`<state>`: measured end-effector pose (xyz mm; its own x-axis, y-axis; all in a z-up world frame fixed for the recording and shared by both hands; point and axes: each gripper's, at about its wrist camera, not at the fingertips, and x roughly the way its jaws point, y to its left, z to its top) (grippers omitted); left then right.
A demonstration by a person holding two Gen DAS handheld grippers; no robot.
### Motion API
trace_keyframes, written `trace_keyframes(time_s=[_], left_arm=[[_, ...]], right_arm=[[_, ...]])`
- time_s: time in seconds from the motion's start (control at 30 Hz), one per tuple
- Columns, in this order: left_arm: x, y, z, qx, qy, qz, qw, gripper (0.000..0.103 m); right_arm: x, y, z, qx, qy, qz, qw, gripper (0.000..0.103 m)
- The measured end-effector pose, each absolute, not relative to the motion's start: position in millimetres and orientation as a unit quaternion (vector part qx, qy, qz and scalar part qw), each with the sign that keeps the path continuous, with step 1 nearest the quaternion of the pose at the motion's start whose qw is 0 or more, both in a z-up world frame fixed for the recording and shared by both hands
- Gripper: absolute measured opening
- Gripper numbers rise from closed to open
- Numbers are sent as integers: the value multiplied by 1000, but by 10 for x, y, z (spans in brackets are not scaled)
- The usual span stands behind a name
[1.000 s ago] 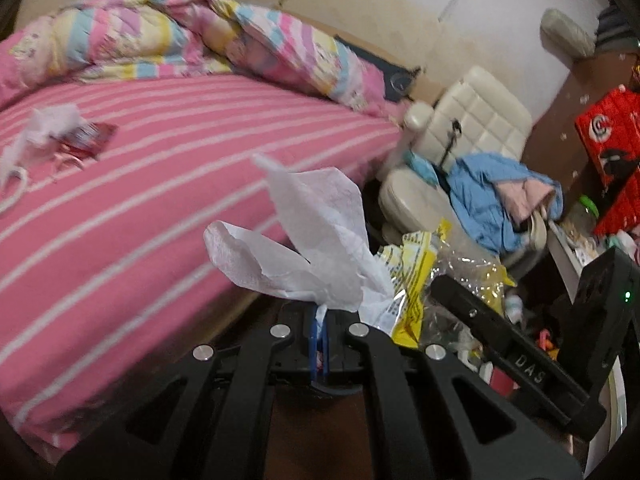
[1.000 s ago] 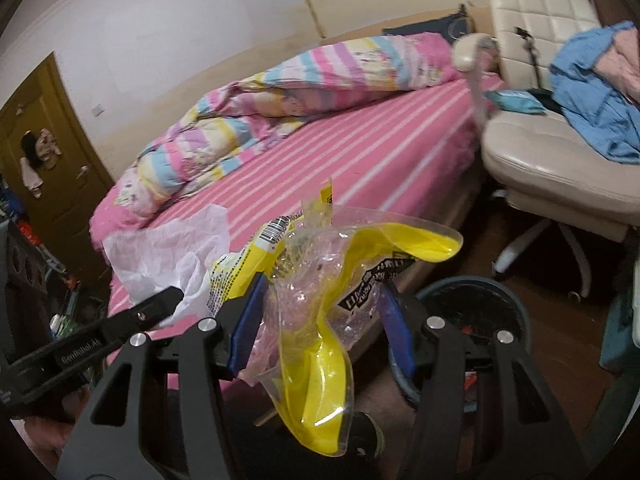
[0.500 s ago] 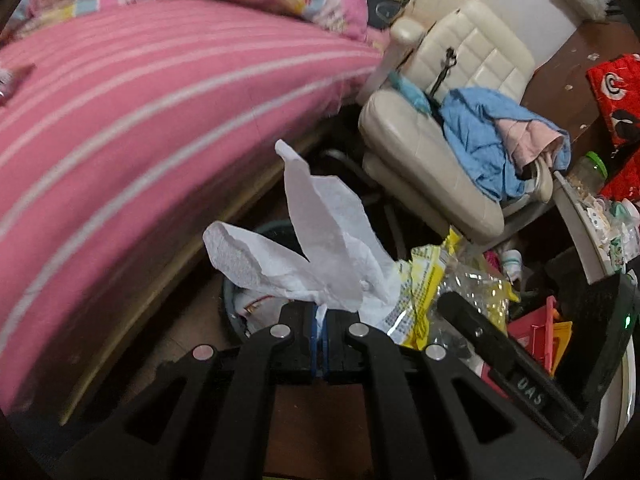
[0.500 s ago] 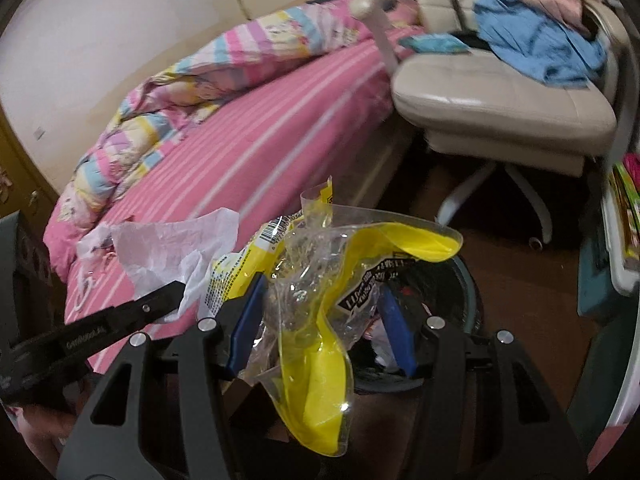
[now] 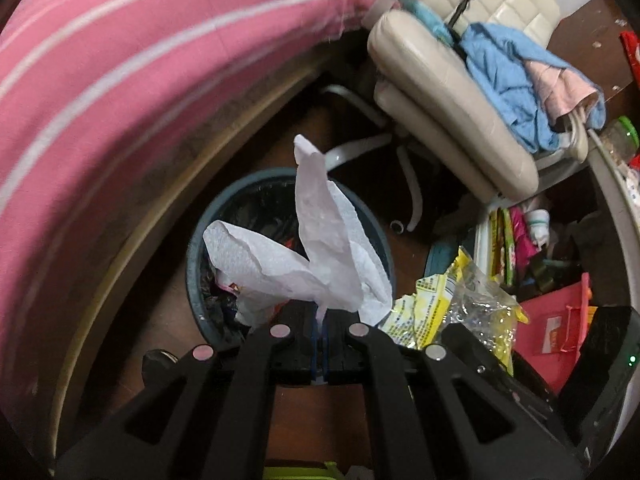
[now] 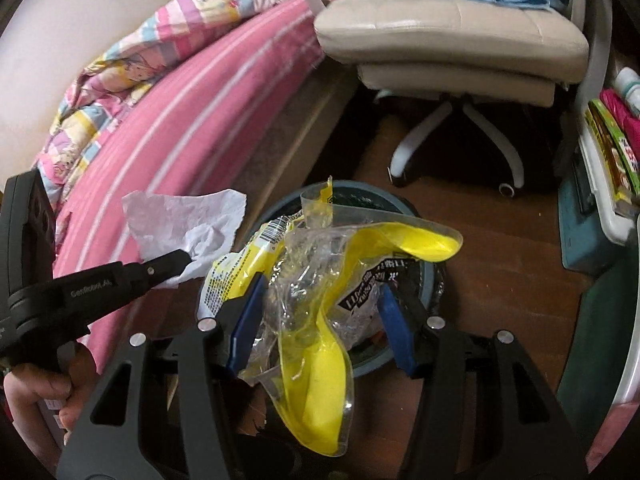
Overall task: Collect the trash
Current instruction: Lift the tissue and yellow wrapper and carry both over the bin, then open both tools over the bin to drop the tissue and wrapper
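Observation:
My left gripper [image 5: 320, 336] is shut on a crumpled white tissue [image 5: 332, 256] that sticks up from its pinched jaws. Right beneath it on the floor stands a round blue-grey trash bin [image 5: 224, 208] with a black liner and some rubbish inside. My right gripper [image 6: 320, 320] is shut on a bulky yellow and clear plastic wrapper [image 6: 316, 344], wedged between its blue pads and hanging over the bin's rim [image 6: 430, 276]. The two grippers are side by side: the wrapper [image 5: 452, 304] shows to the right in the left wrist view, and the left gripper [image 6: 176, 260] with the tissue [image 6: 188, 224] to the left in the right wrist view.
A pink striped bed [image 5: 120, 80] runs close along the bin's left. A cream swivel chair [image 5: 440, 92] piled with blue clothes stands behind it, its white legs [image 6: 492, 140] on the wooden floor. Shelves with books [image 6: 612, 152] and a red bag [image 5: 560, 332] crowd the right. A hand [image 6: 36, 392] grips the left tool.
Both grippers have come down and tipped from over the bed to above the bin, which now fills the centre. Tissue and wrapper stay gripped as before.

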<state>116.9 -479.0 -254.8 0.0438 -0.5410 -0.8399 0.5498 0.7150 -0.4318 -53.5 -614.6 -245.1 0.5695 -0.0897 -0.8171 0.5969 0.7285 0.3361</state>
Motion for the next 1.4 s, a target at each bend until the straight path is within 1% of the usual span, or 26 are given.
trace_keyframes(time_s=[0.3, 0.4, 0.43, 0.5, 0.53, 0.57, 0.6, 0.67, 0.77, 0.83, 0.9, 0.97, 1.0, 1.07, 1.17, 1.23, 1.4], left_arm=[[1274, -5013, -3013, 28, 624, -361, 692, 2], [1334, -5000, -3113, 33, 634, -347, 691, 10], [1349, -5009, -3121, 30, 635, -349, 689, 15], [1368, -5010, -3102, 29, 630, -349, 693, 32], [1379, -5004, -3078, 30, 626, -347, 698, 50], [1387, -4999, -3053, 27, 620, -347, 703, 58], [1396, -4998, -3039, 22, 617, -348, 705, 59], [1413, -4994, -3023, 15, 619, -344, 706, 66], [1442, -4974, -2975, 2, 616, -339, 711, 69], [1460, -4933, -2944, -6, 614, -335, 715, 72], [1480, -4875, -2913, -13, 611, -328, 721, 72], [1505, -4801, -2883, -23, 610, -322, 724, 72], [1522, -4755, -2862, -31, 609, -318, 726, 73], [1556, -4668, -2817, -48, 610, -312, 727, 76], [1541, -4586, -2700, -63, 603, -309, 733, 78], [1508, -4540, -2591, -57, 591, -309, 743, 78], [1422, -4402, -2303, -49, 560, -313, 765, 80]], right_arm=[[-330, -6229, -2813, 305, 451, -209, 813, 56], [-286, -6265, -2910, 304, 459, -210, 808, 56], [-279, -6265, -2939, 304, 462, -211, 806, 56], [-250, -6259, -2983, 303, 466, -212, 803, 56], [-235, -6260, -3002, 303, 468, -212, 802, 56], [-218, -6259, -3022, 302, 471, -212, 801, 56], [-207, -6240, -3036, 301, 472, -213, 801, 56], [-182, -6246, -3075, 300, 476, -214, 799, 57], [-120, -6234, -3111, 296, 482, -212, 797, 58], [-97, -6218, -3110, 291, 484, -215, 796, 62], [-92, -6214, -3103, 290, 485, -219, 796, 63], [-116, -6213, -3063, 287, 481, -232, 796, 74], [-128, -6210, -3038, 284, 477, -238, 797, 84], [-170, -6199, -2973, 280, 469, -245, 801, 85], [-230, -6187, -2860, 275, 458, -253, 807, 88], [-263, -6181, -2786, 273, 449, -256, 811, 90], [-311, -6052, -2436, 266, 417, -243, 835, 90]])
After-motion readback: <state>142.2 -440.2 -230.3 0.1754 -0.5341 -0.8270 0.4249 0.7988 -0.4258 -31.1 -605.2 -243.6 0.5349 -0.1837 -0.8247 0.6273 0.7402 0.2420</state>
